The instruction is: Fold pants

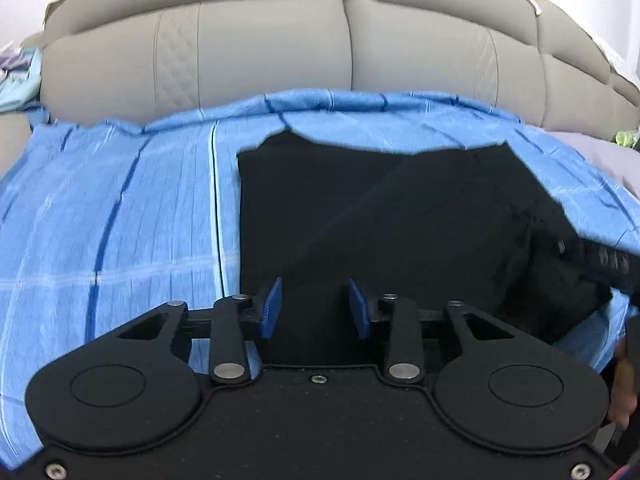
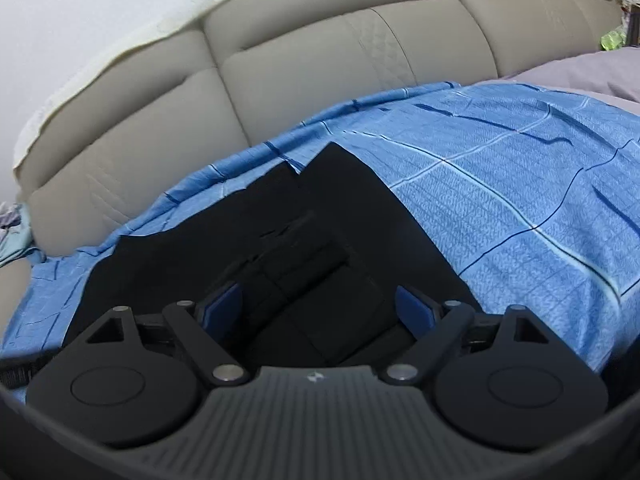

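Note:
Black pants (image 1: 400,216) lie folded on a blue checked sheet (image 1: 120,208), seen ahead of my left gripper (image 1: 316,306). The left gripper is open with its blue pads apart, hovering over the near edge of the pants, holding nothing. In the right wrist view the pants (image 2: 320,208) lie in a layered dark pile with a pocket area visible. My right gripper (image 2: 318,306) is open wide above the near part of the pants, empty. The right gripper's dark body shows at the right edge of the left wrist view (image 1: 600,260).
A beige padded headboard (image 1: 280,40) rises behind the sheet and also shows in the right wrist view (image 2: 280,60). A grey blanket (image 2: 580,72) lies at the far right. Crumpled light fabric (image 1: 16,76) sits at the far left. The blue sheet (image 2: 520,184) extends to the right.

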A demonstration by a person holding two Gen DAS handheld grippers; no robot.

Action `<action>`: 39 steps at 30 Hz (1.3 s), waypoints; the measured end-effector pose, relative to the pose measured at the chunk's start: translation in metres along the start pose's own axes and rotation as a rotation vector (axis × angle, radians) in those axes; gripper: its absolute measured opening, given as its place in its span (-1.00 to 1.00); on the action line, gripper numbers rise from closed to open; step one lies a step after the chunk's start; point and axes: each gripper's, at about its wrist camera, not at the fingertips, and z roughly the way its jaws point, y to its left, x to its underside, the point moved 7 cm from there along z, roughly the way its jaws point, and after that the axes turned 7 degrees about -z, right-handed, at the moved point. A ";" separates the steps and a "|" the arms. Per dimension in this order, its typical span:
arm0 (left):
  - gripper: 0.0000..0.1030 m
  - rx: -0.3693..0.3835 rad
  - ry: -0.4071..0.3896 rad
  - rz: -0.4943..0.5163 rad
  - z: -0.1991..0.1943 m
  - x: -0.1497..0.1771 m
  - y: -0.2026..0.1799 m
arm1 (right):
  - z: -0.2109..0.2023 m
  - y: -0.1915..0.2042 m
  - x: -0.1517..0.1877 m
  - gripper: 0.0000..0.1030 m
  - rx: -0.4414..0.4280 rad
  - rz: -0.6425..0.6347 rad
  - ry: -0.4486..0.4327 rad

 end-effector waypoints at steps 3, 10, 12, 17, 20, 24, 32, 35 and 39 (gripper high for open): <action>-0.34 -0.008 -0.021 0.036 -0.003 0.005 -0.001 | 0.010 0.005 -0.005 0.78 0.007 -0.013 0.011; -0.34 0.018 -0.017 0.017 -0.008 0.012 -0.002 | 0.032 0.025 -0.018 -0.14 0.041 -0.154 0.055; -0.34 0.052 -0.008 0.011 -0.015 0.014 -0.006 | 0.020 0.022 -0.023 -0.35 0.019 -0.091 0.043; -0.33 0.094 0.017 0.040 -0.026 0.022 -0.014 | -0.005 0.025 -0.012 -0.35 0.177 -0.232 -0.030; -0.31 0.119 0.022 0.051 -0.033 0.009 -0.014 | 0.001 0.012 -0.005 -0.11 0.171 -0.202 0.038; -0.20 0.131 -0.058 0.035 -0.037 -0.035 -0.001 | -0.014 0.002 -0.028 0.45 0.107 -0.133 0.030; -0.19 0.059 0.019 -0.034 0.042 -0.084 0.016 | 0.031 -0.003 -0.086 0.63 0.005 -0.220 -0.009; -0.05 0.042 0.058 -0.073 0.067 -0.084 0.020 | 0.069 0.001 -0.080 0.63 -0.037 -0.254 0.083; 0.05 0.059 0.076 -0.140 0.083 -0.082 0.026 | 0.080 0.007 -0.071 -0.17 -0.131 -0.233 0.110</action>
